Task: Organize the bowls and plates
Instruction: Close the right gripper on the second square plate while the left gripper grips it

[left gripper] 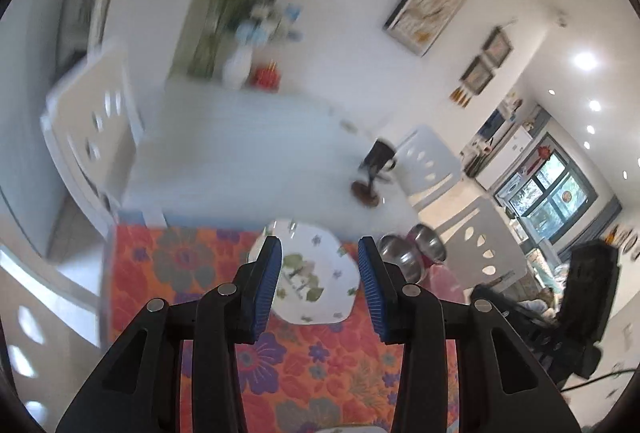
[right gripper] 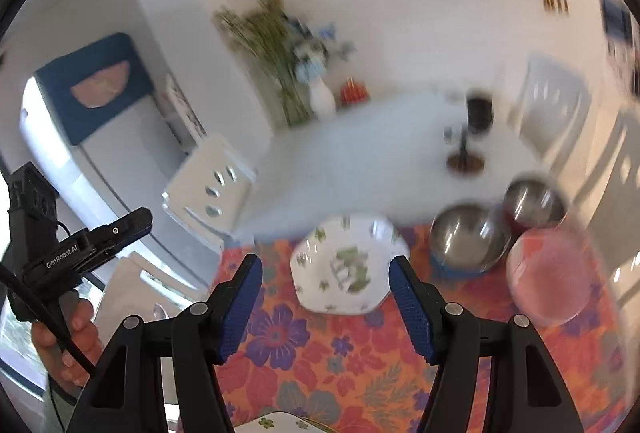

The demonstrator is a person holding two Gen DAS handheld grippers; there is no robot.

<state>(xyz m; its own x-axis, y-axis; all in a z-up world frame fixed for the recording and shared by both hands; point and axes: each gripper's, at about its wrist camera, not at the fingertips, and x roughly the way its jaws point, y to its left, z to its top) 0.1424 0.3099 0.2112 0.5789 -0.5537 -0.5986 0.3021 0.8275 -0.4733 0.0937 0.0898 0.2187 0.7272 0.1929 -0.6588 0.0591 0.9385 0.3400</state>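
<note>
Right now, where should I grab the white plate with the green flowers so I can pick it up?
Grab the white flowered plate by its near edge, coming in low from your side. It lies flat on the flowery tablecloth, so only its thin raised rim gives the fingers something to pinch. The open right gripper already faces that edge. The far right side is probably worse, because the steel bowls sit close by.

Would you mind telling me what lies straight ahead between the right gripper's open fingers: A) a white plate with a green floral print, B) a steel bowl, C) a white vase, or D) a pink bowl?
A: in the right wrist view the right gripper frames the white floral plate, with the steel bowl and pink bowl off to the right.
</note>
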